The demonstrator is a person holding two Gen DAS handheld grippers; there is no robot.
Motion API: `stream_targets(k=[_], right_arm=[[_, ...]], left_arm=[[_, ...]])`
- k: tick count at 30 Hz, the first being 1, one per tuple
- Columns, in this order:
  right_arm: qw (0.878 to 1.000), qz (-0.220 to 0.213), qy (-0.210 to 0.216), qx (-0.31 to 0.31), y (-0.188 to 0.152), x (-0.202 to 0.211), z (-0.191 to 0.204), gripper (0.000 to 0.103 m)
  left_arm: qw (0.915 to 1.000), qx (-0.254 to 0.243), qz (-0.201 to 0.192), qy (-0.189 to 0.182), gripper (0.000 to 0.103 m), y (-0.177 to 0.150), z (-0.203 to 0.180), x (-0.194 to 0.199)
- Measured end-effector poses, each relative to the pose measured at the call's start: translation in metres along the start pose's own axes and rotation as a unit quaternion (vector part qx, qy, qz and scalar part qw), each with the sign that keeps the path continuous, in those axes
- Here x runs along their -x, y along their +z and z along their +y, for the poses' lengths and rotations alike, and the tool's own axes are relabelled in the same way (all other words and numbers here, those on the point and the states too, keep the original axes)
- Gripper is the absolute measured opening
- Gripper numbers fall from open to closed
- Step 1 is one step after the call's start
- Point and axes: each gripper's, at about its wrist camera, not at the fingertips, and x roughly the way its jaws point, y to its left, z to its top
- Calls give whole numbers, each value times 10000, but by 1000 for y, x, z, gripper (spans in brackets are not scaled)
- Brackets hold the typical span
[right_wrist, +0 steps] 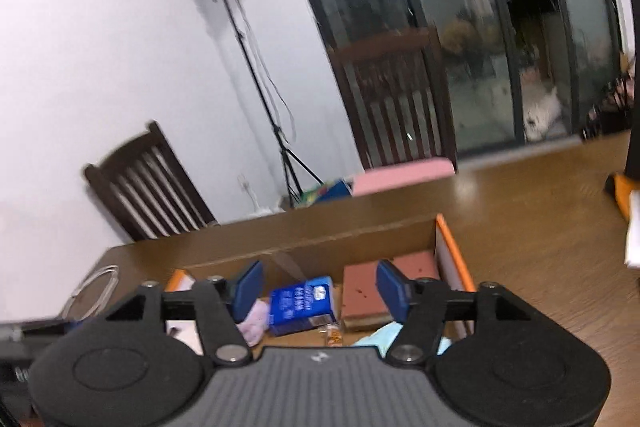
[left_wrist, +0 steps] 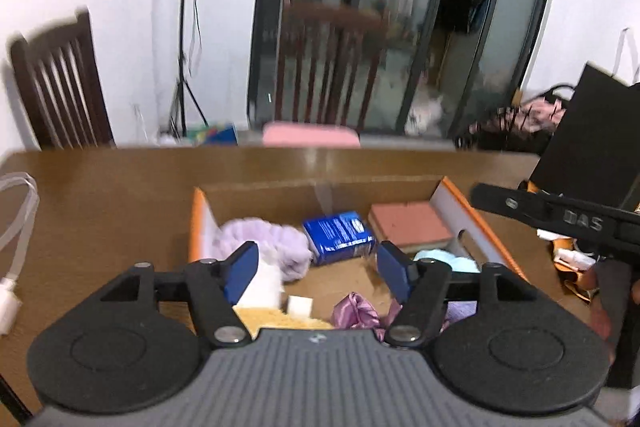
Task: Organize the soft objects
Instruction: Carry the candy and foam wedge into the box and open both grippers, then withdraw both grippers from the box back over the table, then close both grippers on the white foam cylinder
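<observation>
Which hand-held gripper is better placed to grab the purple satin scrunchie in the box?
Left, probably. The left hand-held gripper is open and empty, with the purple satin scrunchie just below its fingertips. The right wrist view does not show the scrunchie; the right hand-held gripper frames the blue tissue pack.

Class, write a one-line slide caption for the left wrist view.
Open left gripper above a cardboard box holding a blue tissue pack, lilac fluffy cloth and pink sponge.
</observation>
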Motion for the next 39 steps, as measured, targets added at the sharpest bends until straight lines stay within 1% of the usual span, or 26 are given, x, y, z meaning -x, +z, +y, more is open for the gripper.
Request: stream_targets(k=[2,5,6,7,11,13,15,16,17,19,22,24,26,27,28,29,30,31,32,33,34,36,38,39], right_arm=[[9996,-144,109,237,-4,33,7,70],[9968,-388,206,672,-27,87,16,79],[9954,-465,219,812,-40,105,19,81],[9943,-508,228,911,-52,119,22,82],[9911,-535,276,1183,-108,160,30,82],[9911,-531,262,1195,-139,175,31,83],[9913,-506,136,1205,-173,189,33,83],[9924,-428,48,1155,-189,196,34,83],[9939,-320,46,1058,-204,203,33,83],[9956,-166,221,890,-226,212,35,83],[9952,-13,412,889,-242,217,46,83],[9939,0,455,1001,-240,213,57,82],[9938,-12,538,976,-234,208,64,82],[9938,-9,582,946,-234,206,69,79],[9937,19,638,922,-231,200,69,77],[9932,62,699,928,-229,192,76,73],[9925,124,785,928,-226,181,81,68],[9923,201,843,888,-224,171,85,66],[9918,313,929,818,-221,158,89,61],[9912,395,1008,761,-220,147,94,57],[9903,474,1102,694,-218,134,99,56],[9884,570,1285,577,-214,110,109,51],[9859,673,1491,364,-211,86,116,47],[9849,716,1565,200,-210,73,118,46]], left_arm=[[9995,-166,-272,64,77,-17,0,38],[9977,-220,-642,51,90,-58,4,90],[9972,-179,-721,19,94,-73,7,106],[9968,-140,-790,16,96,-87,10,120],[9938,-62,-1068,303,101,-149,16,168],[9927,-12,-1120,443,101,-184,18,186],[9937,-92,-951,587,101,-215,15,198],[9942,-193,-872,596,101,-229,13,201],[9945,-300,-829,574,101,-241,11,205],[9944,-371,-806,570,101,-260,9,215],[9945,-170,-927,458,101,-268,18,216],[9937,-10,-1018,465,101,-266,28,209],[9927,113,-1097,478,101,-261,37,200],[9931,198,-1081,410,99,-255,42,193],[9932,328,-1073,315,95,-250,48,187],[9934,445,-1040,210,82,-245,54,179],[9940,552,-936,136,65,-239,59,169],[9946,655,-793,120,57,-233,65,157],[9948,760,-665,124,48,-227,72,144],[9941,900,-601,92,48,-222,79,134],[9929,1046,-574,2,48,-218,86,126],[9882,1421,-488,-282,48,-210,101,109],[9853,1614,-360,-431,48,-206,111,92],[9847,1660,-293,-431,48,-205,115,84]])
